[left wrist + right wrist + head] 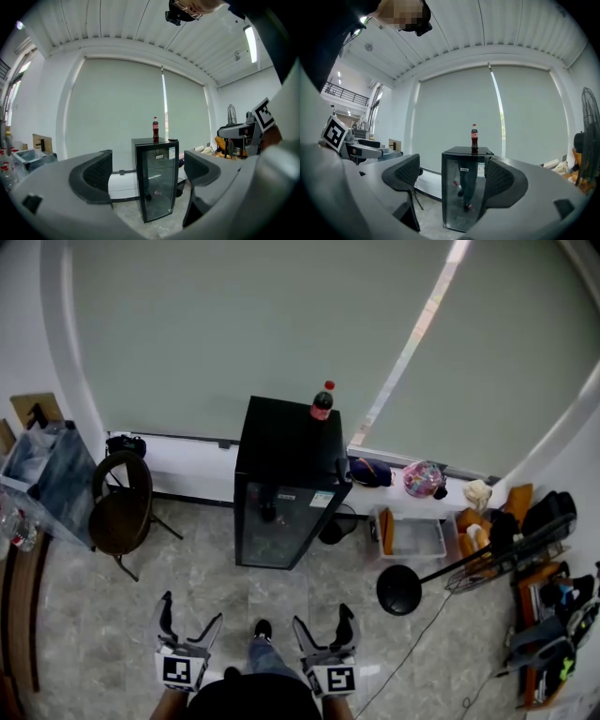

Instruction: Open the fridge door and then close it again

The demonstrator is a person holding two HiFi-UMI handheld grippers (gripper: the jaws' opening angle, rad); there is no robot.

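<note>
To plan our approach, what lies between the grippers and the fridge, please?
In the head view, only bare grey tiled floor separates the left gripper and right gripper from the black glass-door fridge.

The small black fridge (286, 484) stands upright against the far wall — its glass door (278, 524) shut.
</note>
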